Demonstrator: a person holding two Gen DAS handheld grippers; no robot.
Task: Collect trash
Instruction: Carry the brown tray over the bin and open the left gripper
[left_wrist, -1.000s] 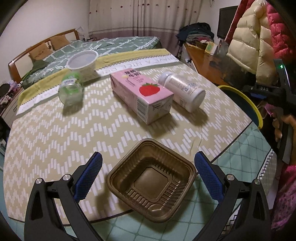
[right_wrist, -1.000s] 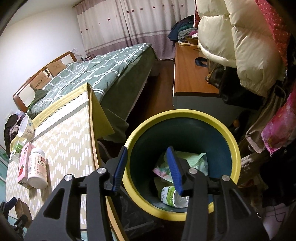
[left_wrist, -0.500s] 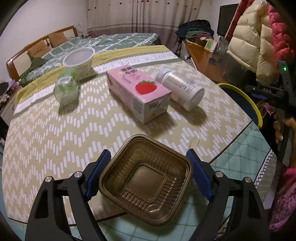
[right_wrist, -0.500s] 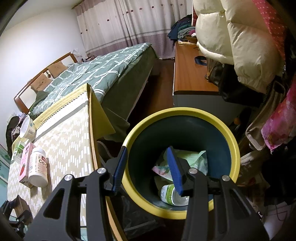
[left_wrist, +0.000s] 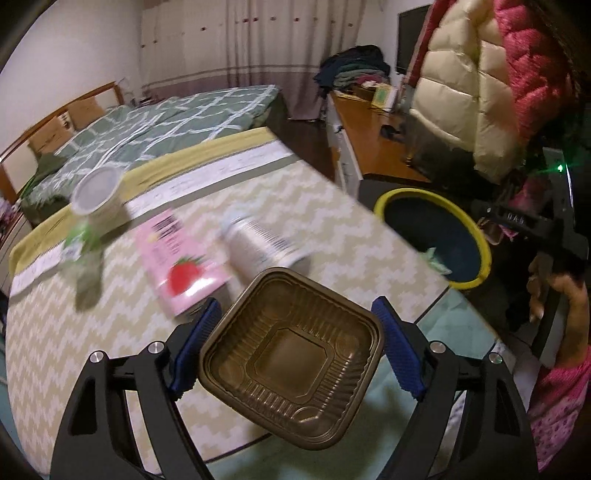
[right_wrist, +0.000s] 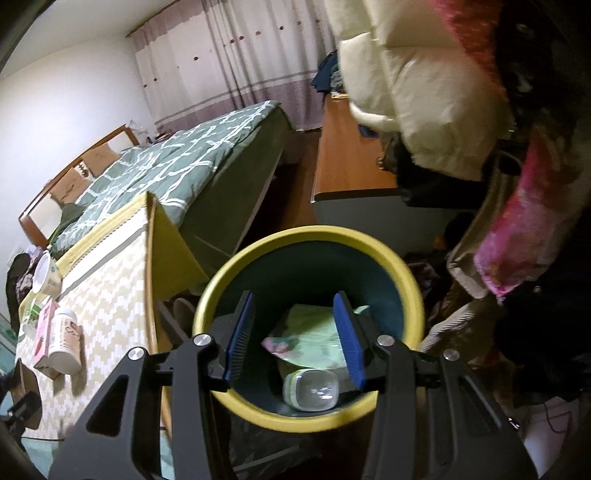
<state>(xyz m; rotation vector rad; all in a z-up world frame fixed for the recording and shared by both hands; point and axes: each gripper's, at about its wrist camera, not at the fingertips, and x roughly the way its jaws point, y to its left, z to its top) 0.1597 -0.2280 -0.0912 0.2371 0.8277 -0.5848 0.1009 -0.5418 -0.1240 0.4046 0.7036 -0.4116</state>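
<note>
My left gripper (left_wrist: 295, 306) is shut on a brown plastic tray (left_wrist: 291, 350), its blue pads pressing two opposite edges; the tray hangs above the table's near edge, tilted. Behind it on the zigzag tablecloth (left_wrist: 332, 206) lie a pink strawberry carton (left_wrist: 177, 266), a white bottle (left_wrist: 258, 243) on its side, a green-labelled bottle (left_wrist: 79, 240) and a white cup (left_wrist: 98, 192). A yellow-rimmed bin (left_wrist: 476, 236) stands to the right of the table. My right gripper (right_wrist: 293, 299) hovers open and empty over that bin (right_wrist: 306, 236), which holds a clear bottle (right_wrist: 312, 387) and a green wrapper (right_wrist: 314, 328).
A person's hand (left_wrist: 554, 295) holds the right gripper's handle beside the bin. Puffy coats (left_wrist: 480, 92) hang at the right, above the bin. A bed (left_wrist: 166, 118) lies behind the table and a wooden desk (right_wrist: 343, 158) stands past the bin.
The left jaws closed on the brown tray and lifted it off the table, swinging right so the bin came into view. The right gripper shifted a little over the bin, still open.
</note>
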